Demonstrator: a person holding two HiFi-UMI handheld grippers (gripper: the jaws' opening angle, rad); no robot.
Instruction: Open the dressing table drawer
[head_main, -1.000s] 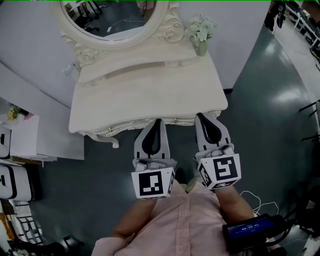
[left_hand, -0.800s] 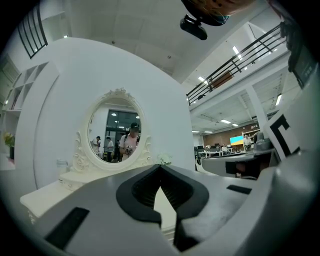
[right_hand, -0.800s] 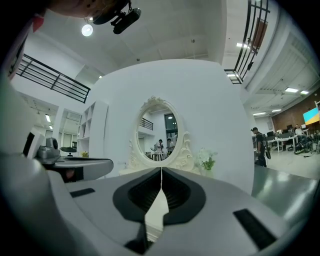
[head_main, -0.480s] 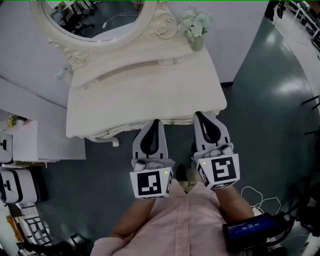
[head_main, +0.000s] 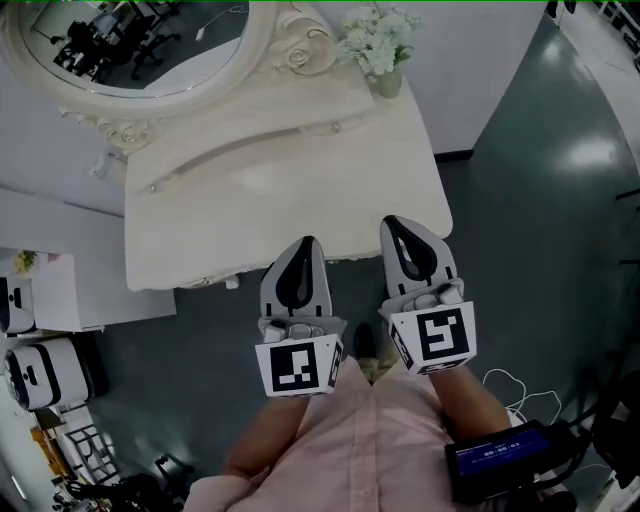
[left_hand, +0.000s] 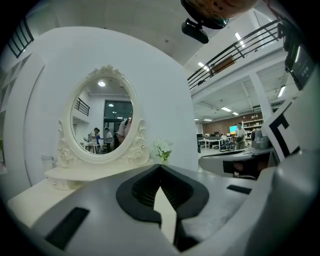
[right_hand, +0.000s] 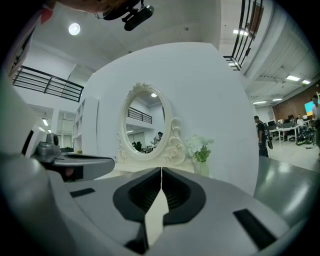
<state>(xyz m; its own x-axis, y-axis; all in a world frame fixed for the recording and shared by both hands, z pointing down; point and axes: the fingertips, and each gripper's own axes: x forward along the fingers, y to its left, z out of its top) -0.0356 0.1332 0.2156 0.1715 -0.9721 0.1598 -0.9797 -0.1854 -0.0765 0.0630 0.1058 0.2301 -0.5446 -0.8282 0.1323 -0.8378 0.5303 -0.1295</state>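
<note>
The cream dressing table (head_main: 280, 190) stands against the wall, with an oval mirror (head_main: 130, 50) and a vase of white flowers (head_main: 383, 45) at its back. Its front edge (head_main: 345, 258) overhangs, so the main drawer front is hidden from the head view. A shallow upper shelf carries two small knobs (head_main: 335, 127). My left gripper (head_main: 305, 243) is shut and empty, its tip at the table's front edge. My right gripper (head_main: 392, 222) is also shut and empty, its tip just over that edge. Both gripper views look level across the tabletop: left gripper (left_hand: 160, 166), right gripper (right_hand: 161, 169).
A low white cabinet (head_main: 60, 290) and white devices (head_main: 40, 370) stand left of the table on the dark floor. Cables (head_main: 510, 385) lie at lower right. A black box with a screen (head_main: 495, 455) hangs at the person's waist. A grey wall (head_main: 480, 70) rises behind.
Both grippers have moved forward together toward the table, from short of its front edge to reaching it. Both stayed shut. The table now sits closer in the head view.
</note>
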